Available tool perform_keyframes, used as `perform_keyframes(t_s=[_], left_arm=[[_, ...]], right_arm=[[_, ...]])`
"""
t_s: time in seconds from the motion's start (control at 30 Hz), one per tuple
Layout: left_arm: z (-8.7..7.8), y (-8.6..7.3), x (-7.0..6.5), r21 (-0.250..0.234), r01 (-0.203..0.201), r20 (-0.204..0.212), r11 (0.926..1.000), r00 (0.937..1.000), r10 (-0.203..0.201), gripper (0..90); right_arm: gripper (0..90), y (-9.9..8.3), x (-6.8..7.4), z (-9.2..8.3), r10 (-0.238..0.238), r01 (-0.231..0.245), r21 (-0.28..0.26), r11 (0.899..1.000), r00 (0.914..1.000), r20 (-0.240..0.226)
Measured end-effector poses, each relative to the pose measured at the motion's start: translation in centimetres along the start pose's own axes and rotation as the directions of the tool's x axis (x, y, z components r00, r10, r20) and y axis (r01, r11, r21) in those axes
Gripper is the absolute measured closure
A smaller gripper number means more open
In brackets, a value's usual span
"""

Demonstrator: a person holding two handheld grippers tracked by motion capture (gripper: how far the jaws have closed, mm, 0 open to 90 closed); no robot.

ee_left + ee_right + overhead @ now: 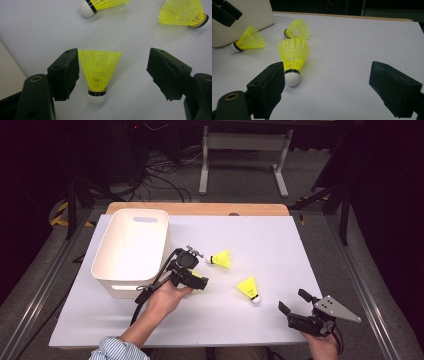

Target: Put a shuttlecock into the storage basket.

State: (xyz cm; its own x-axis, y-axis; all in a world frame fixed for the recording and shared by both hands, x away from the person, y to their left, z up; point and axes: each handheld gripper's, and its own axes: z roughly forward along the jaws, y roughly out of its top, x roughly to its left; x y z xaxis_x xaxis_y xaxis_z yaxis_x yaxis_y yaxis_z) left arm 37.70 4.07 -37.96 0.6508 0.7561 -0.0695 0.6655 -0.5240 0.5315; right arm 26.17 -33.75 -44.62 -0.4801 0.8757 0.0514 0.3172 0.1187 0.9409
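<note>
A white table [280,245] carries a white bin [132,251] at its left — and three yellow shuttlecocks [248,287] lying nearby.

The left gripper [192,279] sits near the table's centre, jaws spread wide and pointing toward three o'clock. The right gripper [295,302] rests at five o'clock, jaws agape toward ten o'clock.

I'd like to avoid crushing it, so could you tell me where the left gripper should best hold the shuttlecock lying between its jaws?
Probably low on the skirt, just above the black band of the shuttlecock, where the mesh is narrowest and stiffest. The left gripper, coming from above, is open with one jaw beside the skirt, so closing across that neck seems best.
</note>
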Motion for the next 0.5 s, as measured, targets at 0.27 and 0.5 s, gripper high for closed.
perform_keyframes(t_s=[0.27,0.5], left_arm=[[1.0,-0.1,-0.2,0.044,-0.007,-0.013,0.9990,0.9999,0.008,26.2],[1.6,-0.2,0.1,0.067,-0.001,-0.018,0.9977,0.9998,0.002,26.1]], right_arm=[[14.0,0.0,0.0,0.0,0.003,-0.003,0.001,1.000,1.0000,-0.001],[14.0,0.0,0.0,0.0,0.003,-0.003,0.002,1.000,1.0000,-0.001]])
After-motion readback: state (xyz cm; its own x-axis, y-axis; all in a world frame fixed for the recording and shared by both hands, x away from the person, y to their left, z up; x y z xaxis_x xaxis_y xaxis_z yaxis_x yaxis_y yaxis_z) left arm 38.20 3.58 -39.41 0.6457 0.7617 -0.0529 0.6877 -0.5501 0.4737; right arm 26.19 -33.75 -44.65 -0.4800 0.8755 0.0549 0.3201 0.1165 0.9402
